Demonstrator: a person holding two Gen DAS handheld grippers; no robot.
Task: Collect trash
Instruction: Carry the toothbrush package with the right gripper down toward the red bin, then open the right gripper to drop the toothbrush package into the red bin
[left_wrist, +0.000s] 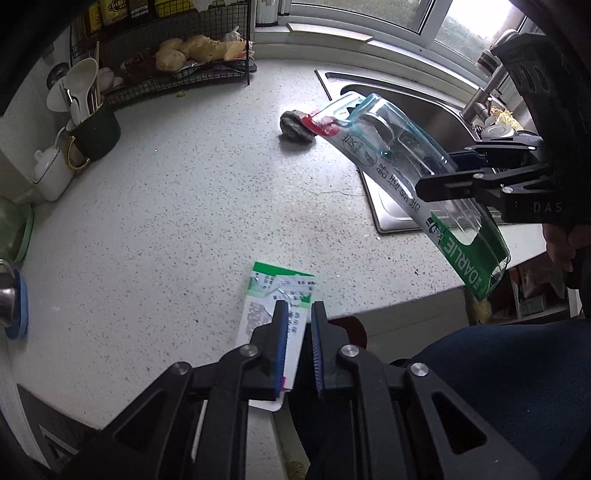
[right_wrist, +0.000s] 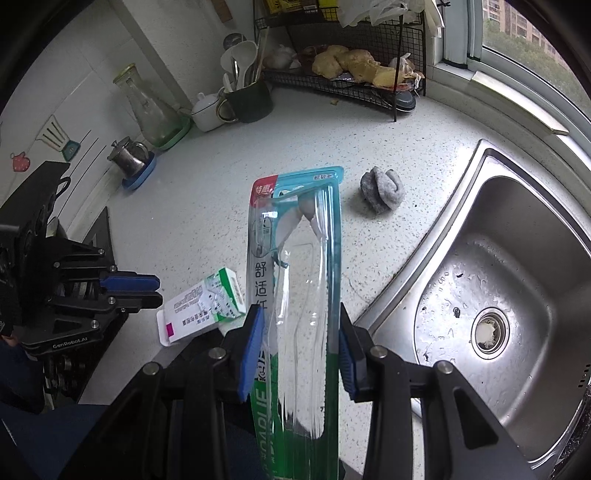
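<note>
My right gripper (right_wrist: 298, 310) is shut on a long clear toothbrush blister pack (right_wrist: 295, 240) with a green end, and holds it tilted above the counter. The left wrist view shows the same pack (left_wrist: 388, 155) in that gripper (left_wrist: 436, 173) at the right, over the sink's corner. A small white and green box (left_wrist: 280, 284) lies on the speckled counter near its front edge. My left gripper (left_wrist: 298, 306) hovers just over the box, its blue pads close together and nothing between them. From the right wrist view, the left gripper (right_wrist: 159, 290) is shut and sits just left of the box (right_wrist: 207, 302).
A crumpled grey cloth (right_wrist: 382, 188) lies mid-counter beside the steel sink (right_wrist: 517, 258). At the back stand a wire rack (right_wrist: 351, 74) with food, a dark utensil mug (right_wrist: 247, 103), a white pot and a glass carafe. A person's dark trouser leg (left_wrist: 517, 387) is below the counter edge.
</note>
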